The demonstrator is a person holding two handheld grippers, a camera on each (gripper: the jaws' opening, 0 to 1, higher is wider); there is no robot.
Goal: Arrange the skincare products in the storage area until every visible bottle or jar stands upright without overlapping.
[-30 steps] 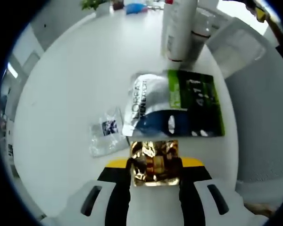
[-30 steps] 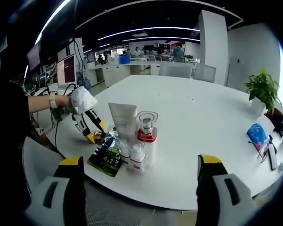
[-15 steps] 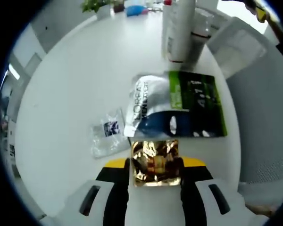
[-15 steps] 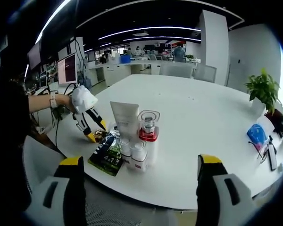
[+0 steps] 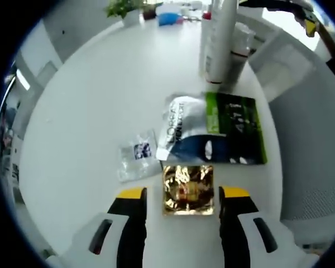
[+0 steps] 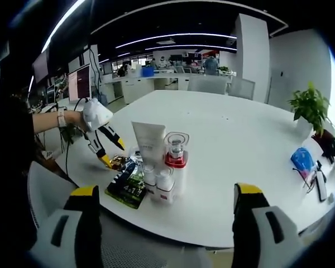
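**Gold sachet released by the left jaws**

In the left gripper view, the left gripper (image 5: 181,196) is seen with its jaws spread apart, one on either side of the gold foil sachet (image 5: 188,189), which lies flat on the white surface (image 5: 84,111) with a gap at each edge. Half a second ago the jaws were pressed against the sachet's sides; that grip has been let go, and the sachet now rests free. Just beyond it, the silver and green face-mask packet (image 5: 215,128) lies flat, and a small clear sachet (image 5: 138,155) lies beside it to the left. Farther off, a tall white tube (image 5: 219,39) is standing upright with a smaller bottle (image 5: 238,53) just beside it.

In the right gripper view, the right gripper (image 6: 163,223) is held well back from the surface's edge with its jaws wide open and nothing between them. The cluster of products is seen near the edge: the white tube (image 6: 149,144), a red-collared clear-capped bottle (image 6: 175,159) and two small white bottles (image 6: 158,183), all upright, with the packet (image 6: 127,185) lying flat beside them. The left gripper (image 6: 113,152) is seen there with its jaws parted over the gold sachet (image 6: 118,162), wider than before.
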